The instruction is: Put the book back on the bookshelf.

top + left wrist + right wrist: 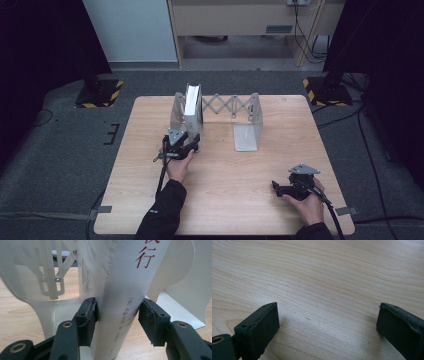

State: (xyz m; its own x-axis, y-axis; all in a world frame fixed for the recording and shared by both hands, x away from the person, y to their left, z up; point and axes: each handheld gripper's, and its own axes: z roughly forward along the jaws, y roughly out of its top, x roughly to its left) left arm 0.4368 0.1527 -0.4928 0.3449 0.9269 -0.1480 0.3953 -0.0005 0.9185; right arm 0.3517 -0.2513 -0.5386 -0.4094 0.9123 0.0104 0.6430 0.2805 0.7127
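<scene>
One book (pixel 117 290) between tool (pixel 117 322) pads.

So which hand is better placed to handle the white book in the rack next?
Left. The left gripper already has its jaws on either side of the white book at the rack. The right gripper sits open over bare table, well away.

The book's (pixel 117 290) white spine reads red "行" and grey "[日] 东野圭吾".

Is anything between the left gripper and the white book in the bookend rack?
Nothing visible. The left gripper straddles the white book at its spine; one pad touches the cover, the other stands just off it. The bookend rack flanks the book without blocking.
</scene>
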